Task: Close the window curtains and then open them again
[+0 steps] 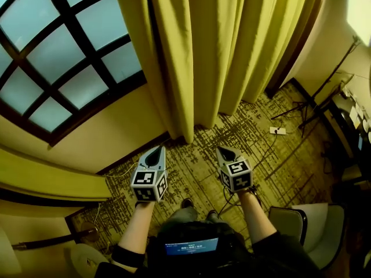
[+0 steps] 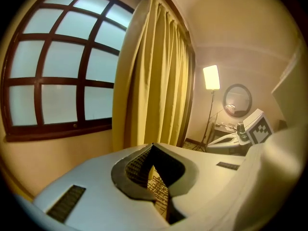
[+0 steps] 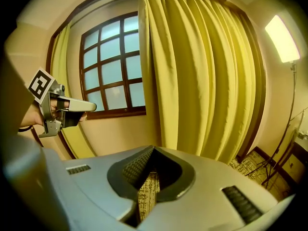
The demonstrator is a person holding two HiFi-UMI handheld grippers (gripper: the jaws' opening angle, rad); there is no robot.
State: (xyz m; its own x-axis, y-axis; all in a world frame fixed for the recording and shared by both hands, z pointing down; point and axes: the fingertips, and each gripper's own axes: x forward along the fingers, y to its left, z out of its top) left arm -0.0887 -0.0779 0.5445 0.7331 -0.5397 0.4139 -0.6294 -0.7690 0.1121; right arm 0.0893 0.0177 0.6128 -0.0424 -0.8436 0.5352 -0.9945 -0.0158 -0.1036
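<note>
left gripper (image 1: 155,154), right gripper (image 1: 226,154): jaws together, empty | yellow pleated fabric curtain (image 1: 220,51) hung ahead, untouched | risk: closed jaws likely to shove folds, not catch them

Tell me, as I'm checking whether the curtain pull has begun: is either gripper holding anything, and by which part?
Nothing is held. The left gripper and the right gripper are both shut and empty, clear of the yellow curtain.
</note>
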